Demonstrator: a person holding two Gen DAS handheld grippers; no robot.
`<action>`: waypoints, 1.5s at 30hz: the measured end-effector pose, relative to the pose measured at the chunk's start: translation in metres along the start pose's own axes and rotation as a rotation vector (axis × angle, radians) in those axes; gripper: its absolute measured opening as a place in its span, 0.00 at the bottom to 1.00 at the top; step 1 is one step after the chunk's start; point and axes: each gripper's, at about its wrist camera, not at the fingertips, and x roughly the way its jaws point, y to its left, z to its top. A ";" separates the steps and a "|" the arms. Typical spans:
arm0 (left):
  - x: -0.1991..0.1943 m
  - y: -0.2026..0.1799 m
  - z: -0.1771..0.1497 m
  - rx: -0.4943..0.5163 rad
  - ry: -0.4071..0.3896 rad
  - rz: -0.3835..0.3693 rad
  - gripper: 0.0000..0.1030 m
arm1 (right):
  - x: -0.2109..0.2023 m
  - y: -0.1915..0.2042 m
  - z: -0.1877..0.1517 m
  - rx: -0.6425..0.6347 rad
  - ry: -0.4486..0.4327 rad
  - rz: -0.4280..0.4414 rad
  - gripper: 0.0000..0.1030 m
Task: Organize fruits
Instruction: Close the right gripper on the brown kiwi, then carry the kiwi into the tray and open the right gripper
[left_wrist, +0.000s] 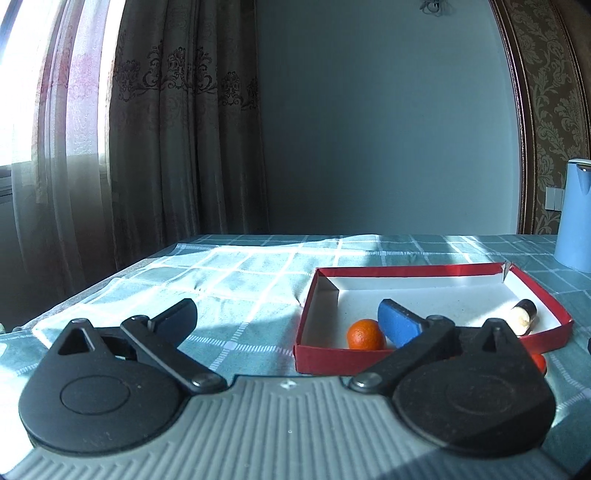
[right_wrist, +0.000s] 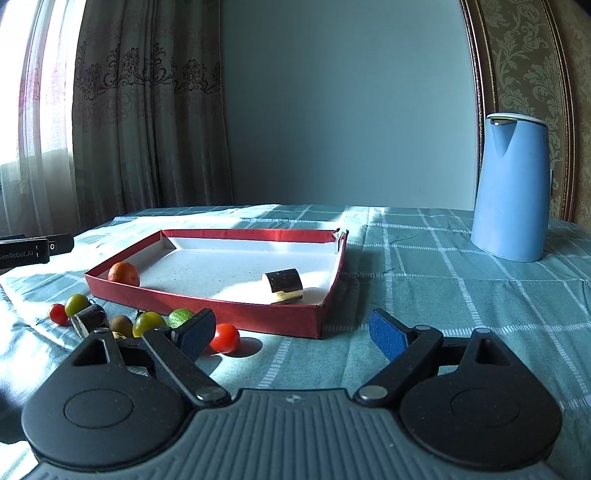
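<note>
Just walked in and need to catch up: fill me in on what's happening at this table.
A person with two handheld grippers is sorting fruit into a red tray. An orange and a dark-skinned fruit piece already lie inside. The left gripper is open and empty beside the orange; the right gripper is open near a red tomato outside.

a small orange (right_wrist: 124, 274) sat in the near left corner of the shallow red tray (right_wrist: 258, 314). a dark-skinned cut piece (right_wrist: 283, 285) lay near the tray's right edge. outside, along its near edge on the cloth, lay two red tomatoes (right_wrist: 225, 338), green ones (right_wrist: 148, 323), a lime (right_wrist: 180, 316) and a kiwi (right_wrist: 121, 325).
</note>
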 end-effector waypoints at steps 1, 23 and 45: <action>-0.002 0.006 -0.003 -0.010 -0.009 0.000 1.00 | 0.000 0.010 0.001 -0.018 0.004 0.031 0.88; 0.007 0.038 -0.011 -0.161 0.045 -0.028 1.00 | 0.047 0.126 -0.005 -0.228 0.213 0.255 0.33; 0.010 0.023 -0.011 -0.080 0.067 -0.016 1.00 | 0.082 0.065 0.049 -0.113 0.115 0.116 0.27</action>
